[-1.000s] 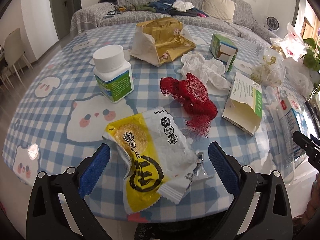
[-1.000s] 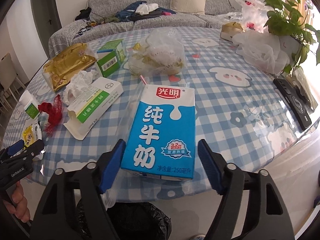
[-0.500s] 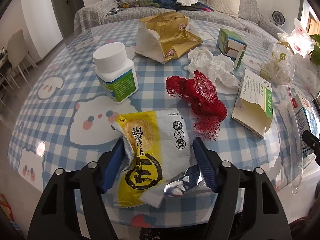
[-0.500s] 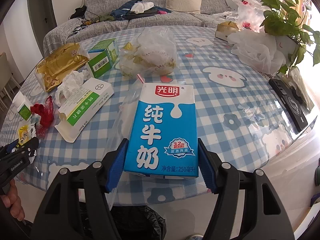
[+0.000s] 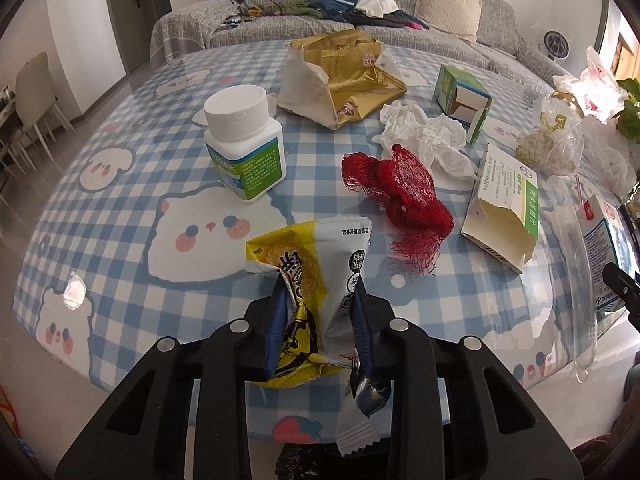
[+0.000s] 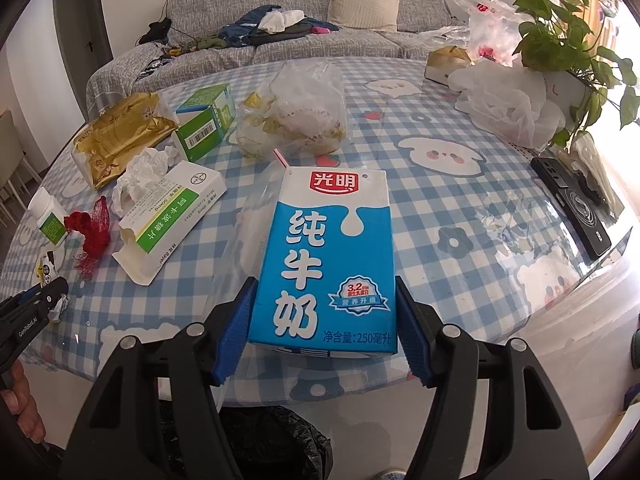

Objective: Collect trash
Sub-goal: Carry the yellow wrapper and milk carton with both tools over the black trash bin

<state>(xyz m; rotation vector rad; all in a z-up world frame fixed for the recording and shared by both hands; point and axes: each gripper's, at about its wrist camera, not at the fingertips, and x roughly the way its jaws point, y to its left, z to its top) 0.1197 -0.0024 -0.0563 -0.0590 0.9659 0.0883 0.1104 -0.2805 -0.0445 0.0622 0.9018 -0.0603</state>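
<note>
My left gripper [image 5: 318,316] is shut on a yellow and white snack wrapper [image 5: 320,276], crumpled between the blue pads at the table's near edge. My right gripper [image 6: 324,320] is shut on a blue and white milk carton [image 6: 326,256] with a pink straw; its pads press both sides of the carton's base. A black trash bag [image 6: 276,444] shows below the table edge under the right gripper. The left gripper also shows at the left edge of the right wrist view [image 6: 36,304].
On the blue checked table [image 5: 120,216]: a white pill bottle [image 5: 244,140], red mesh net [image 5: 400,196], crumpled tissue [image 5: 424,136], open medicine box [image 5: 504,212], green box [image 5: 460,100], gold bag [image 5: 340,72], clear plastic bags [image 6: 296,112]. A phone [image 6: 572,204] and plant [image 6: 568,36] stand at the right.
My left gripper closed on the snack wrapper and squeezed it upright. My right gripper closed onto the milk carton's sides.
</note>
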